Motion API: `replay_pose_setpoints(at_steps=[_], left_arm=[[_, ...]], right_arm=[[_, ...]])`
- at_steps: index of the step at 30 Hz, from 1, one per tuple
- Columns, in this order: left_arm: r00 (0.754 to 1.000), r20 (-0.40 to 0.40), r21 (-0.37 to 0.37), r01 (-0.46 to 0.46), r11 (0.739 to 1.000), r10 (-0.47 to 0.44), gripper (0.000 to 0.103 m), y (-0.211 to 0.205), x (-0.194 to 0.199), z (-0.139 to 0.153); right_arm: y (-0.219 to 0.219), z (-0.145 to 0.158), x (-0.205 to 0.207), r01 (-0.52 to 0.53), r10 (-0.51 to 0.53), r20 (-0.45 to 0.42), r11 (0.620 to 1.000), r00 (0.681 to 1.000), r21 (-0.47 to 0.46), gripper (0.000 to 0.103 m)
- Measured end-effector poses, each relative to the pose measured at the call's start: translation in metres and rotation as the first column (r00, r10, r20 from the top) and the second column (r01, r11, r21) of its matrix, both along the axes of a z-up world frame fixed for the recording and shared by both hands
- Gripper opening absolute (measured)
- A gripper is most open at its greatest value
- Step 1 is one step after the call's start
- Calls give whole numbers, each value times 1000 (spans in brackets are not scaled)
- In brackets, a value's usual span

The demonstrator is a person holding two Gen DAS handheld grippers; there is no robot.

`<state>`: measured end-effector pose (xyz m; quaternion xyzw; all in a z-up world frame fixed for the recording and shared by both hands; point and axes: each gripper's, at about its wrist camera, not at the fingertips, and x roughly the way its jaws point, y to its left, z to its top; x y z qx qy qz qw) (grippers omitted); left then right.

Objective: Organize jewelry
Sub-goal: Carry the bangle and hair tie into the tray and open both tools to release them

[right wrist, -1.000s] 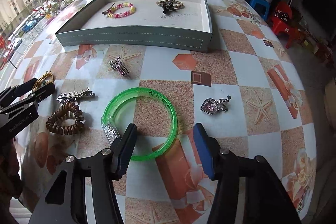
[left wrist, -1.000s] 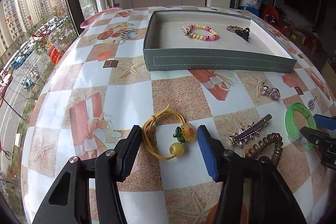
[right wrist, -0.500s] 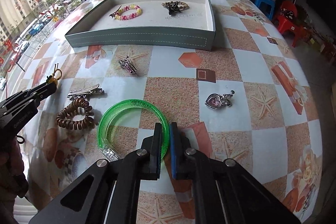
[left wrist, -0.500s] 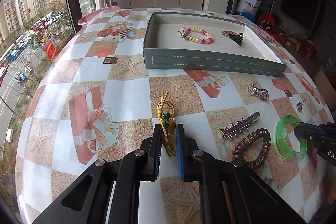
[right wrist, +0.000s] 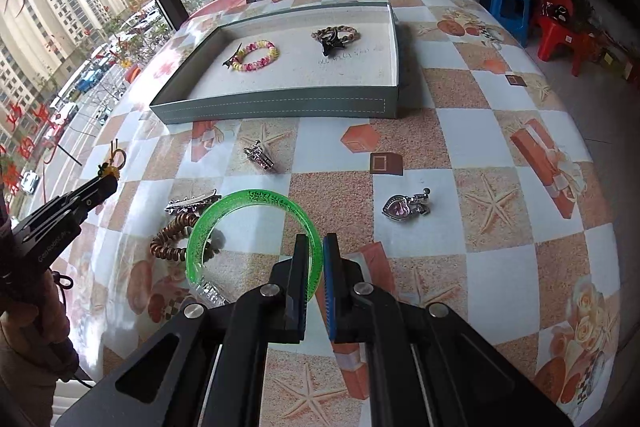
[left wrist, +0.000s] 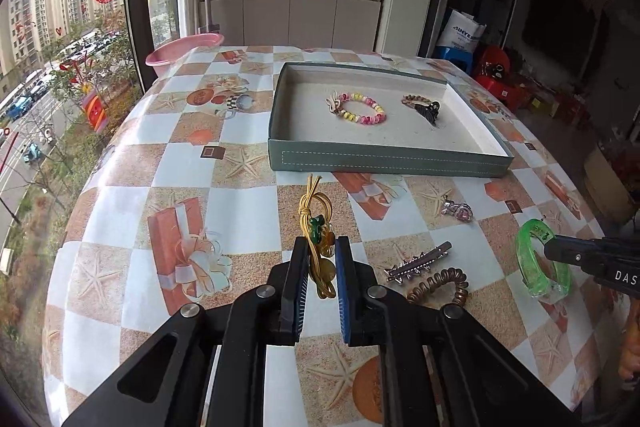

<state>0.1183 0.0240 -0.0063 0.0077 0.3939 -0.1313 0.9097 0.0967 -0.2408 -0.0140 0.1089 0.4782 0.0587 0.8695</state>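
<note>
Yellow hair tie [left wrist: 318,227] is clamped in the left tongs [left wrist: 320,259], its long axis pointing toward the tray [left wrist: 384,161]. The right tongs [right wrist: 316,259] grip the green bangle [right wrist: 256,203], tilted above the table [right wrist: 460,115]. 2 pieces lie in the tray; 4 wait outside: hair clip [right wrist: 192,203], coil tie [right wrist: 172,241], heart charm [right wrist: 402,207], small clip [right wrist: 261,157].

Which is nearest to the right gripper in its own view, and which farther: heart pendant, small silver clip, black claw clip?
From the right gripper:
1. Heart pendant, on the table, just right.
2. Small silver clip, farther ahead, slightly left.
3. Black claw clip, inside the tray.
</note>
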Motion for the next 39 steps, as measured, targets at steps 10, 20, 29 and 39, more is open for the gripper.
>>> replay_pose_setpoints(at_steps=[10, 20, 29, 39], left_arm=[[997, 58, -48, 56, 997, -53, 26, -16, 26, 49], [996, 62, 2, 61, 998, -61, 26, -45, 103, 61], [994, -72, 90, 92, 992, -86, 26, -73, 160, 11], [982, -163, 147, 118, 982, -94, 26, -90, 185, -26]], right_arm=[[-15, 46, 42, -9, 7, 64, 999, 998, 44, 7], [-19, 58, 127, -12, 10, 53, 999, 999, 46, 7], [-14, 25, 181, -36, 36, -34, 999, 999, 7, 7], [-11, -15, 211, -47, 42, -129, 998, 991, -37, 7]])
